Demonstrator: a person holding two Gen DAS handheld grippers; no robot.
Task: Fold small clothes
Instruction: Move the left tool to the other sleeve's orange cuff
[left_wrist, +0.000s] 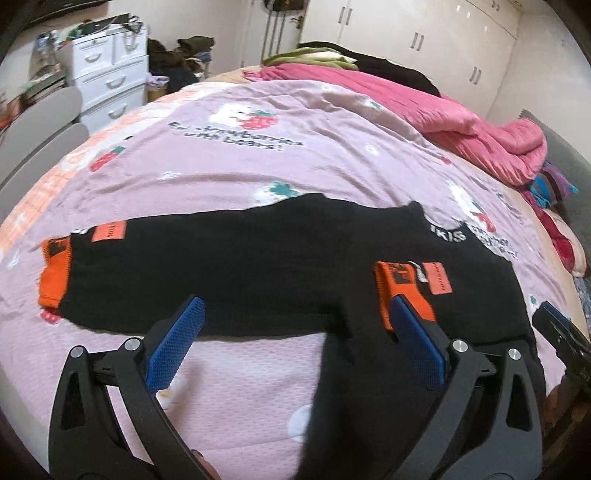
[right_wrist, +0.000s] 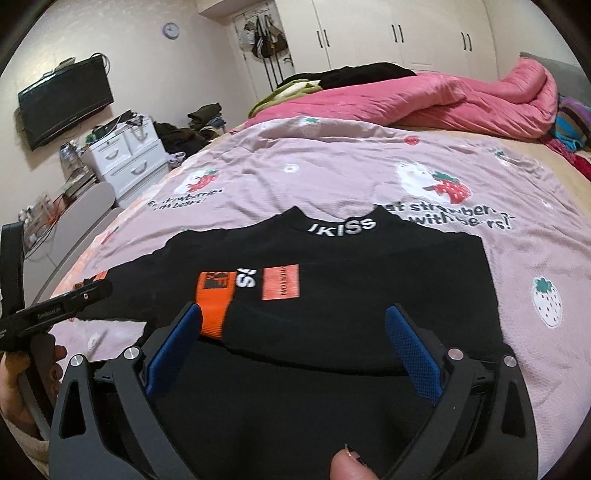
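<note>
Nearest, both grippers stand with fingers spread wide and nothing between them. The left gripper (left_wrist: 295, 343) hovers over the near edge of the bed, its right finger (left_wrist: 417, 339) just in front of an orange cuff (left_wrist: 402, 291). The right gripper (right_wrist: 291, 350) hangs above the black top (right_wrist: 332, 314), which lies flat on the pink bedsheet (right_wrist: 332, 170) close to the near edge, collar toward the far side.

One sleeve appears to be folded in across the body, its cuff resting on the chest; the other sleeve (left_wrist: 147, 266) reaches out flat toward the bed's left edge. The step in hand looks like the sleeve folds, one done. The next move calls for pinching that outstretched sleeve near its cuff and carrying it across the body.

Farther back, a pink quilt (right_wrist: 461, 99) is bunched along the far edge, well apart from the top. Beyond it stand a white drawer unit (right_wrist: 125, 155) and wardrobes (right_wrist: 406, 33). Nothing blocks the fold.
</note>
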